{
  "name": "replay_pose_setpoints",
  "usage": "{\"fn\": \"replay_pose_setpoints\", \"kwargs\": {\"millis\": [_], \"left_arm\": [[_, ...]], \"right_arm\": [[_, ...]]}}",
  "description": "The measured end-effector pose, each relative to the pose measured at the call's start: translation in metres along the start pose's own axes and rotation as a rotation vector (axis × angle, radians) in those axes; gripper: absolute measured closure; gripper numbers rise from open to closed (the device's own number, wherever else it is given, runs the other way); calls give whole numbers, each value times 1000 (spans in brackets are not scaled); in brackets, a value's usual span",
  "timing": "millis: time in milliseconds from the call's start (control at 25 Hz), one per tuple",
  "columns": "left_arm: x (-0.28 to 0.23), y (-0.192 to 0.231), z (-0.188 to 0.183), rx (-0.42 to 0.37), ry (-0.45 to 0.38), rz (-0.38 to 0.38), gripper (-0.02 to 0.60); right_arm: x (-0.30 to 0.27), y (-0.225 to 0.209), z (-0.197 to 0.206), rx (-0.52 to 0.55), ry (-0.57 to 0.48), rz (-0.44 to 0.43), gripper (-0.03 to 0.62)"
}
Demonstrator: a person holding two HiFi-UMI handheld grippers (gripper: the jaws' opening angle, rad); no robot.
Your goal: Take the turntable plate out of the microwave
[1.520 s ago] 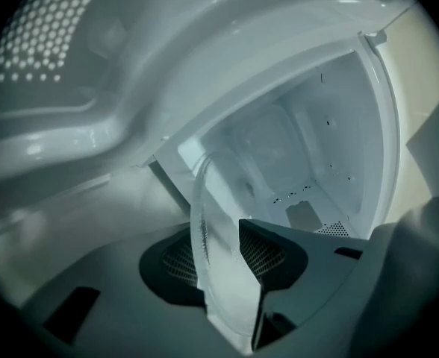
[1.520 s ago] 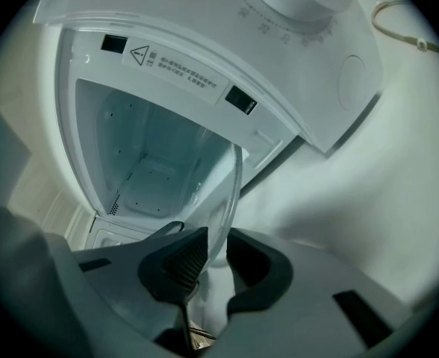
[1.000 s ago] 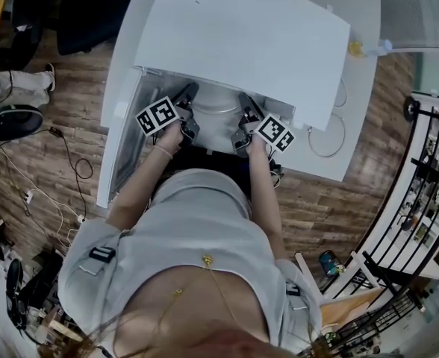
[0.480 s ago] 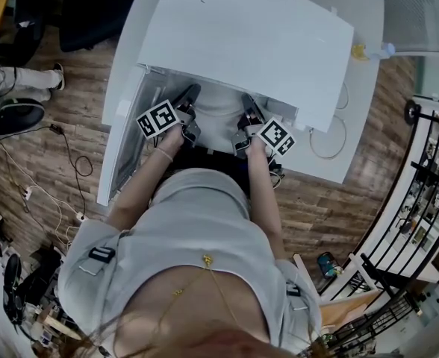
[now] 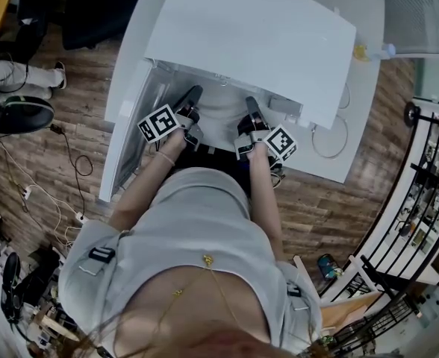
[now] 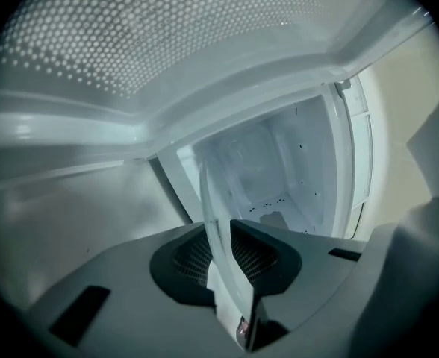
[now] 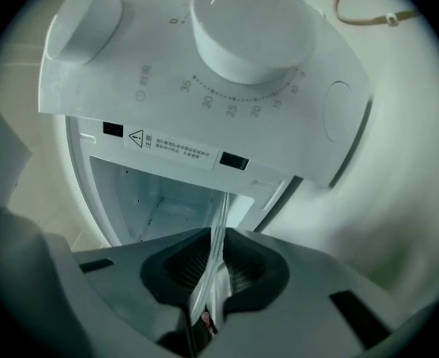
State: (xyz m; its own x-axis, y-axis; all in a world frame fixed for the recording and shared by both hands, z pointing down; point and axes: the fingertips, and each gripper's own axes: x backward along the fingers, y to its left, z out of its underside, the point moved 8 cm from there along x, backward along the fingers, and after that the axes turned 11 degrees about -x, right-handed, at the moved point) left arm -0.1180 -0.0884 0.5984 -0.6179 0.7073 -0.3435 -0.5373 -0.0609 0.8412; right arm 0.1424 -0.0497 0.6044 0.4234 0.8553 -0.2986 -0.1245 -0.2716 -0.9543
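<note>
The white microwave [image 5: 249, 36] stands with its door [image 5: 126, 133] swung open to the left. Both grippers reach into its mouth. The clear glass turntable plate [image 5: 219, 114] lies between them. In the left gripper view the plate [image 6: 208, 192] runs edge-on between the dark pads [image 6: 190, 258], and my left gripper [image 6: 227, 233] is shut on its rim. My right gripper [image 7: 216, 256] is likewise shut on the plate's [image 7: 221, 215] other rim. Both pairs of jaws have just been closing on the glass. In the head view the left gripper [image 5: 192, 95] and the right gripper [image 5: 251, 107] flank the plate.
The microwave's control panel with a large dial [image 7: 249, 28] sits just above the right gripper. The cavity [image 6: 279, 170] is white and bare behind the plate. Cable loops [image 5: 328, 136] lie on the white table to the right. A black railing [image 5: 428, 200] stands far right.
Both grippers have stayed at the microwave's mouth, drifting only slightly toward the person. Their fingers have closed in on the plate's two sides.
</note>
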Motion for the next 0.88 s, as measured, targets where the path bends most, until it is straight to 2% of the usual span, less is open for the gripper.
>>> {"fn": "replay_pose_setpoints", "kwargs": {"millis": [160, 280, 560, 680, 800, 880], "left_arm": [[7, -4, 2, -21, -5, 18, 495], [11, -2, 4, -20, -14, 27, 495], [20, -4, 7, -16, -14, 40, 495], [26, -2, 10, -11, -7, 52, 495], [32, -4, 11, -17, -12, 64, 495], [34, -7, 10, -24, -17, 74, 495]], "right_arm": [[10, 1, 3, 11, -14, 12, 537], [10, 4, 6, 11, -14, -9, 537], [22, 2, 14, 2, -40, 11, 537], [25, 3, 21, 0, -50, -20, 537], [35, 3, 23, 40, -64, 29, 536], [36, 8, 25, 43, -66, 1, 536]]}}
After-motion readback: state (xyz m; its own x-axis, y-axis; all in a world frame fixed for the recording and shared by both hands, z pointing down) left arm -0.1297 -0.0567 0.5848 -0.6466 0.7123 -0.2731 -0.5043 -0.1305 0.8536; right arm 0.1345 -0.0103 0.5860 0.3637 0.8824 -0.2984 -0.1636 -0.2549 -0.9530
